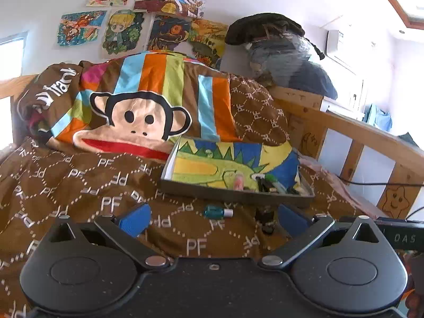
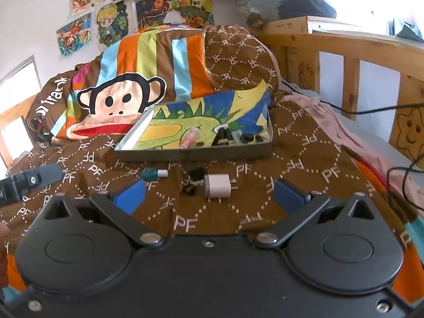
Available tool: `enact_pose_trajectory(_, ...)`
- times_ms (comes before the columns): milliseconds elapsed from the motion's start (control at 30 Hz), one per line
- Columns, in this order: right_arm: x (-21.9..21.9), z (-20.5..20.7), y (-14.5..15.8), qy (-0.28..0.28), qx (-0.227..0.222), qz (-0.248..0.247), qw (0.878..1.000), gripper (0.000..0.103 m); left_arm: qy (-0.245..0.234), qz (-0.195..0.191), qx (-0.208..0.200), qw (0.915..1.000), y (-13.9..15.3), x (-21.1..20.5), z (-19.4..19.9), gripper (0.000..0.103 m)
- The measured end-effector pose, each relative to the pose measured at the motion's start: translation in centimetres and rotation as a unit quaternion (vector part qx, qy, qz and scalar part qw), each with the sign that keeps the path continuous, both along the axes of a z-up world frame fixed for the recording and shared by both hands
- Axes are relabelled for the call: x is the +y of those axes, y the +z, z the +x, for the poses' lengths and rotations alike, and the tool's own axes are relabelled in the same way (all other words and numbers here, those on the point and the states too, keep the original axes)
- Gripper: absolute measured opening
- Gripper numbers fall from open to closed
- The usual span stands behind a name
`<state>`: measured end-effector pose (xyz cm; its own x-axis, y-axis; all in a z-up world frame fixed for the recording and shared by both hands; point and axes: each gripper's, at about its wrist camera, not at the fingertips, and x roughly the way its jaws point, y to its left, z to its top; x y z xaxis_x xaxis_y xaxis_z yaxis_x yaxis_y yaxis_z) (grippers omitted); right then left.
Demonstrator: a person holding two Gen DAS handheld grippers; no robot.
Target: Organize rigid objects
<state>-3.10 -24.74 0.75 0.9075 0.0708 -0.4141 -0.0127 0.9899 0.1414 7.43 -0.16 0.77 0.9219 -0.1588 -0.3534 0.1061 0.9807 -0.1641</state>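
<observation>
A shallow grey tray (image 1: pixel 233 194) (image 2: pixel 201 154) with a colourful dragon picture inside rests on the brown bedspread. A pink tube (image 1: pixel 238 181) (image 2: pixel 191 137) and several dark small items (image 1: pixel 275 185) (image 2: pixel 238 138) lie in it. A small teal bottle with a white cap (image 1: pixel 218 212) (image 2: pixel 155 173) lies in front of the tray. A white plug adapter (image 2: pixel 217 186) and a small black object (image 2: pixel 194 179) (image 1: pixel 266 218) lie beside it. My left gripper (image 1: pixel 212 218) stands open just behind the teal bottle. My right gripper (image 2: pixel 209 194) stands open around the white adapter, nothing gripped.
A monkey-print pillow (image 1: pixel 137 114) (image 2: pixel 119 100) leans behind the tray. A wooden bed rail (image 1: pixel 352 132) (image 2: pixel 352 50) runs along the right, with black cables (image 2: pixel 397 175) on the bed near it. Part of the left gripper's finger (image 2: pixel 31 179) shows at the left edge of the right wrist view.
</observation>
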Motion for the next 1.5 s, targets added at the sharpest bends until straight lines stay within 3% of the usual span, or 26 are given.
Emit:
enact_pose_trajectory(533,0.7,-3.8,-1.6,-0.032,0.024,-0.004,0.999,0.103,-0.002,0.002,0.020,0.9998,-0.9,0.0,-2.7,0.102)
enact_pose_trajectory(800,2.1,-3.9,-2.2,-0.020,0.035,-0.031,0.999,0.103,-0.007,0.012,0.035,0.9993,-1.6,-0.1,-3.0,0.102)
enact_pose_trajectory(1500,1.5,-1.5,-2.8,-0.006,0.045,-0.039,0.998,0.103,-0.003,0.011,0.045,0.9989,-2.3,0.0,-2.5,0.102)
